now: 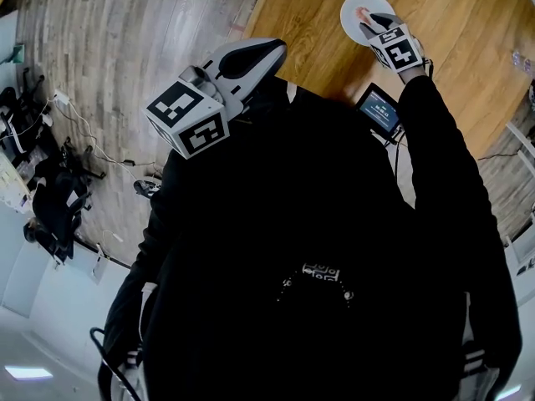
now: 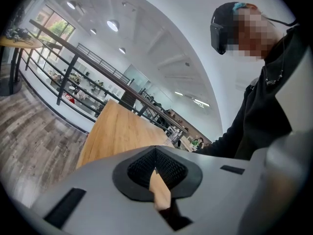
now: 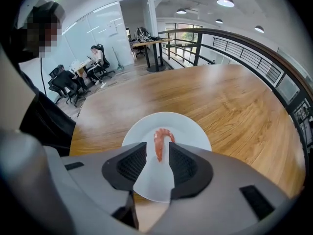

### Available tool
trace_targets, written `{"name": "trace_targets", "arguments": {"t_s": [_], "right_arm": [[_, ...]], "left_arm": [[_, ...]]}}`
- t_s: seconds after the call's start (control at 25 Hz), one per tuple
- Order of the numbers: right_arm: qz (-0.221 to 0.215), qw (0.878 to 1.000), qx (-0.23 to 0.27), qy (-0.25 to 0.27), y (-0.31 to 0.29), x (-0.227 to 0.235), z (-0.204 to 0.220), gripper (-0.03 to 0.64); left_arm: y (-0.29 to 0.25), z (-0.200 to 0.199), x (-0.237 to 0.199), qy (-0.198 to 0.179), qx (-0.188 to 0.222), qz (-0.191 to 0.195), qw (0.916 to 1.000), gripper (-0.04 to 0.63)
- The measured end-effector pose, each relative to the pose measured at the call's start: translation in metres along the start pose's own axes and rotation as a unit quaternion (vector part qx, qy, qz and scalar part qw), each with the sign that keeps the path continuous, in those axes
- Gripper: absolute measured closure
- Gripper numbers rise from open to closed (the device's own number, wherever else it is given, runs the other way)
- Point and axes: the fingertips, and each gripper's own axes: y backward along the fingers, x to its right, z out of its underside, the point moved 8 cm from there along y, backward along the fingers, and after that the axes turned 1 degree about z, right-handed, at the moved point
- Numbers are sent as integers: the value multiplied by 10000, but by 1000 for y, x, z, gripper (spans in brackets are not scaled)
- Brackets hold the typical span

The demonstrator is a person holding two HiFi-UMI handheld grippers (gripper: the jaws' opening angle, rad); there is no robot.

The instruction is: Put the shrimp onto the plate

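A white plate [image 3: 188,131] sits on the wooden table [image 3: 234,97], near its edge. An orange-pink curled shrimp [image 3: 160,142] lies on the plate. My right gripper [image 3: 157,163] hovers just above it, open, with the shrimp showing in the gap between the dark pads and not pinched. From the head view the same plate [image 1: 353,8], shrimp [image 1: 361,13] and right gripper [image 1: 374,25] are at the upper right. My left gripper [image 1: 269,53] is held up beside the person's chest, away from the table. Its pads [image 2: 168,168] meet with nothing between them.
A small device with a lit screen [image 1: 380,111] sits at the table's [image 1: 451,65] near edge, below the plate. Office chairs and cables [image 1: 50,199] stand on the wooden floor to the left. A metal railing [image 3: 254,48] runs behind the table.
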Motion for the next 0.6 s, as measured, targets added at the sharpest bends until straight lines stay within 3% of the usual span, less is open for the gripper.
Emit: {"name": "trace_targets", "arguments": {"t_s": [0.36, 0.52, 0.6], "right_arm": [[523, 9961, 500, -511, 21, 20, -18, 482], [846, 9847, 1171, -978, 66, 28, -23, 496], [878, 9754, 1590, -1245, 95, 28, -29, 541]], "left_arm": [[-24, -21, -24, -405, -163, 476, 9979, 589], [-38, -34, -21, -645, -253, 735, 9949, 589], [-42, -42, -18, -790, -317, 866, 9926, 589]]}}
